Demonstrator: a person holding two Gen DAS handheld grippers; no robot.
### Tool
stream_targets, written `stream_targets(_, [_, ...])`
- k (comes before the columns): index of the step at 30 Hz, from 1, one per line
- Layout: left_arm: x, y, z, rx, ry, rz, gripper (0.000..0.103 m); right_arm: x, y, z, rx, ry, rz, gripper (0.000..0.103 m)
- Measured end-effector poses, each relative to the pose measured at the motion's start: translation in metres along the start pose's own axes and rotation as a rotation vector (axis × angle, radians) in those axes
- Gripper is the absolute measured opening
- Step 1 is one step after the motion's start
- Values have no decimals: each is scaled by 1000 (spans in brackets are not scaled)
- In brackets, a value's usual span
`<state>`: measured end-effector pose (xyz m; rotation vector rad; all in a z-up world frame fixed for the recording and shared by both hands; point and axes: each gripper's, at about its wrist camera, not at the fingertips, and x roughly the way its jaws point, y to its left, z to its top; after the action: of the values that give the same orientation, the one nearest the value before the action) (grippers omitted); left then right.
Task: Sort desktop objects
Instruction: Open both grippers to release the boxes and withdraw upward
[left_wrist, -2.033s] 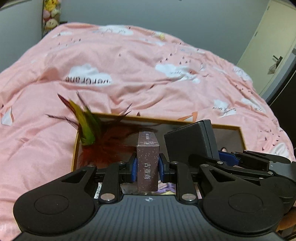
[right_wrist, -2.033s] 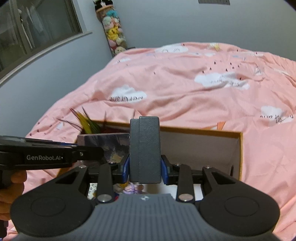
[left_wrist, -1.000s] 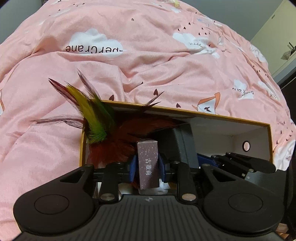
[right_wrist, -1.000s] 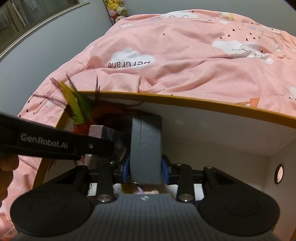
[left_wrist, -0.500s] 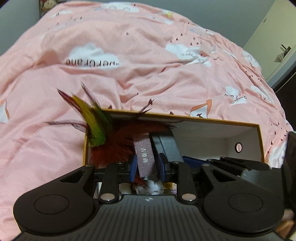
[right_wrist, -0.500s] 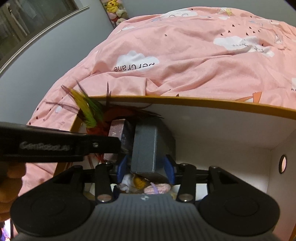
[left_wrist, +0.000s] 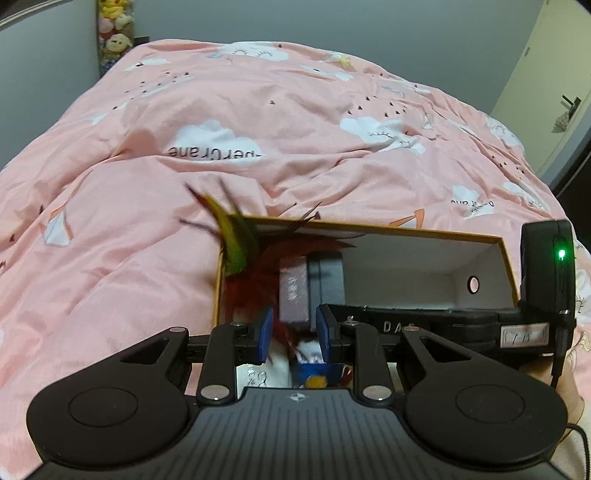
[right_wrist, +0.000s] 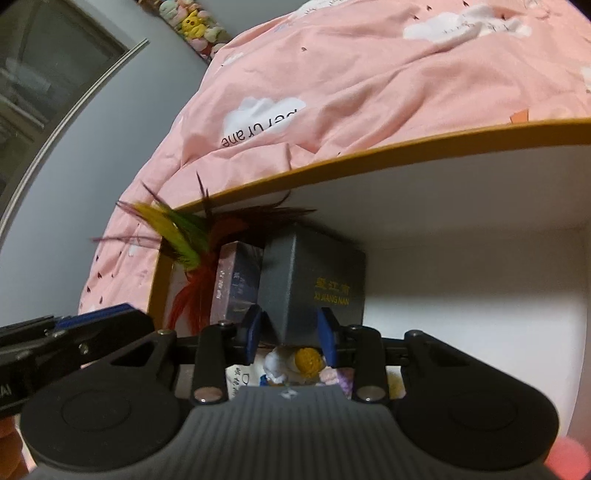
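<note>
An orange-rimmed cardboard box (left_wrist: 406, 230) (right_wrist: 369, 155) lies on the pink quilt. Inside, at its left end, a mauve carton (left_wrist: 293, 291) (right_wrist: 236, 284) stands beside a dark grey box with gold lettering (left_wrist: 330, 280) (right_wrist: 314, 280). My left gripper (left_wrist: 294, 334) is open, drawn back from the carton, which is clear of its blue pads. My right gripper (right_wrist: 290, 332) is down inside the cardboard box and its jaws are closing. The grey box's lower corner shows between them, but the pads do not press on it.
A red, green and yellow feather toy (left_wrist: 236, 243) (right_wrist: 184, 236) sticks out over the left wall. Small toy figures (right_wrist: 306, 360) lie on the box floor under the fingers. The right gripper's body (left_wrist: 461, 325) crosses the box. Plush toys (left_wrist: 110, 37) are stacked at the far wall.
The left gripper let go of the mauve carton and pulled back and up. The right gripper released the grey box, which now stands turned beside the carton.
</note>
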<state>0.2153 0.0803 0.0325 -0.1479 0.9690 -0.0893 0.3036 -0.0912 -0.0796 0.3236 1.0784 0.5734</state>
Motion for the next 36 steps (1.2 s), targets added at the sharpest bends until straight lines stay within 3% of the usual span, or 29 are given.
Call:
stream_targets(6, [-12,5,-24,-59,-22,-12,28,-11,7,-7,-62,-12,-40,36])
stream_targets(13, [-23,-5,-54,-87,-75,22,28,-32,22,-19,-182,-63,-69,36])
stream_targets(21, [-56,-35,-87,-52,-181,42,28,-83,53,-60,-396,-215,-113,38])
stream_targets(25, [-71,-43,-102,-35,-195,39,28,-105,54,-82,-407,-276,-132,42])
stream_targets(30, [-79,-52,-124,1,-211,105,35,-126,53,-110,-387,-338,-141,50])
stream_targets(36, [-83,-53,-146,27,-194,128,35,-138,57,-144,-405,-385,-156,59])
